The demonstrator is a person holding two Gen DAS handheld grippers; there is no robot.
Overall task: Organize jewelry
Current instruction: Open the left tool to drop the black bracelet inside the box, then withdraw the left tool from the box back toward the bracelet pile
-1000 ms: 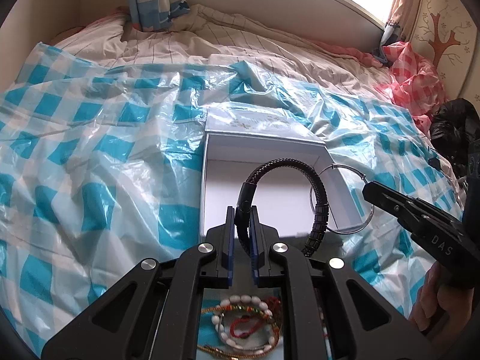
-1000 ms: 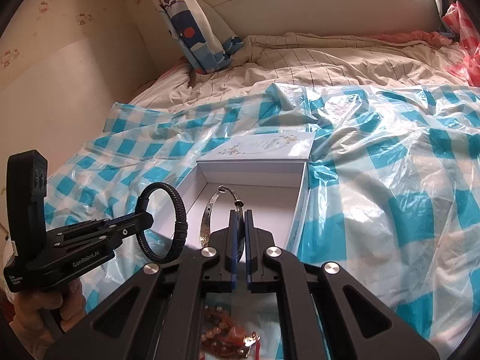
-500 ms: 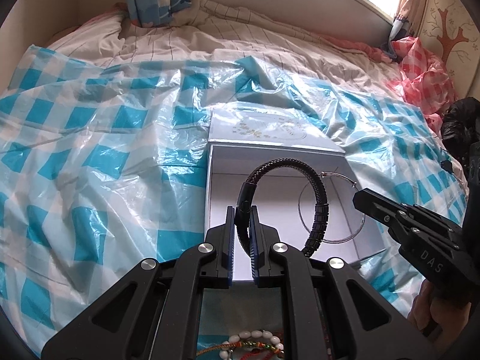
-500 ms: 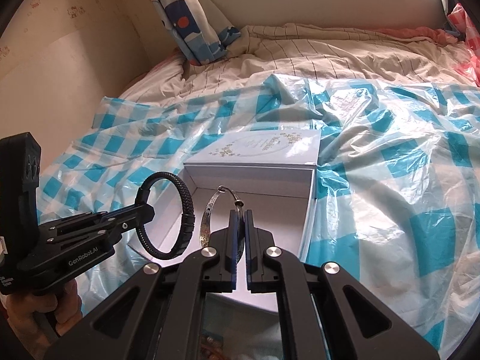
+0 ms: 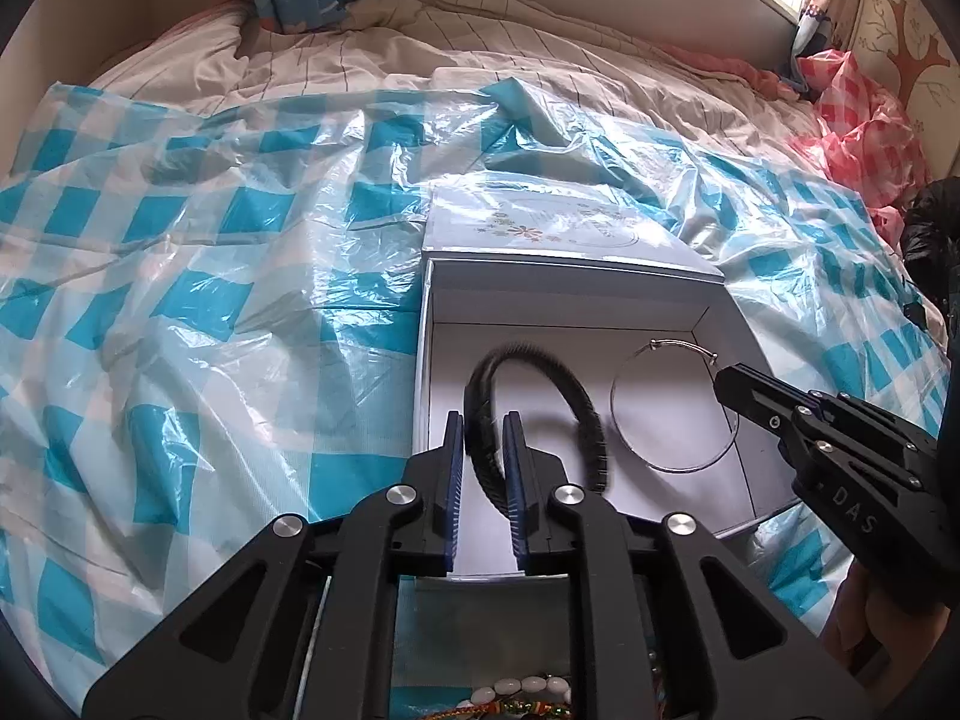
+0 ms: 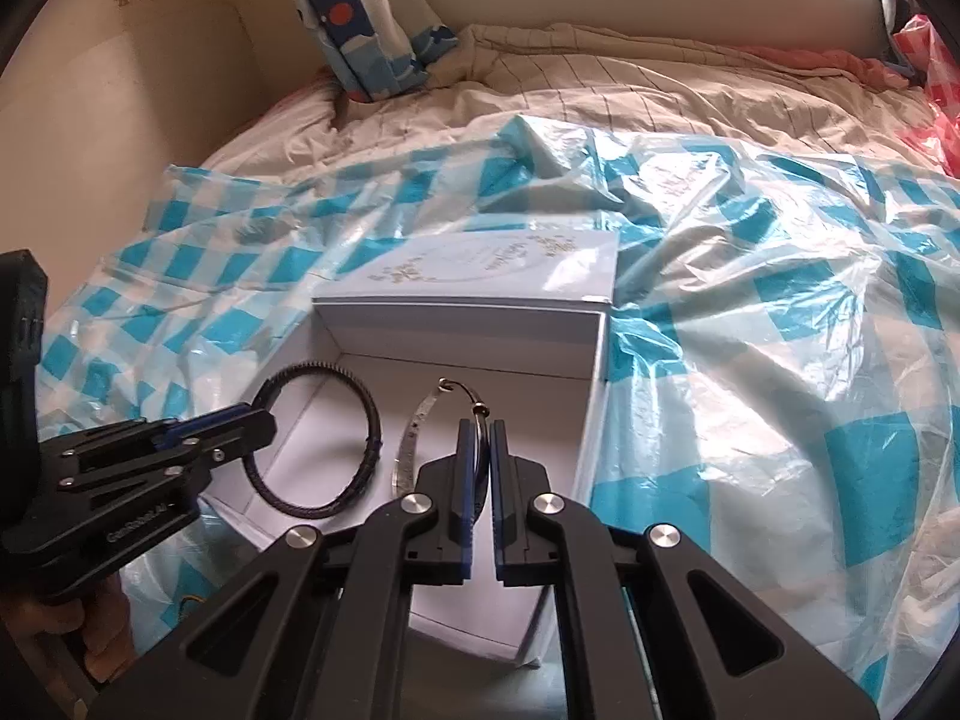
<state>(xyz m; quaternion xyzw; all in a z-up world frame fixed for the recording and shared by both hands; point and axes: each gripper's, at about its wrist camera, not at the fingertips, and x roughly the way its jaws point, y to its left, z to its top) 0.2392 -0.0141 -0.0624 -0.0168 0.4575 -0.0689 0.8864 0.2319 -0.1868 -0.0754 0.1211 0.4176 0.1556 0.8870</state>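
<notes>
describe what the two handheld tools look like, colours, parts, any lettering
Both are matte black angular frames with round silver bolt heads and two narrow parallel fingers faced with blue pads. The left tool shows white "GenRobot.AI" lettering along its side in the right wrist view; the right tool shows "DAS".

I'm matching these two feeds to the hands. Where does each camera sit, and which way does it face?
Left wrist: on the left gripper, looking down into the white box; black bracelet between its fingers, right gripper and a hand at right.
Right wrist: on the right gripper, facing the box; silver bangle between its fingers, left gripper at left.
Shared: box, both bracelets, checked sheet.
</notes>
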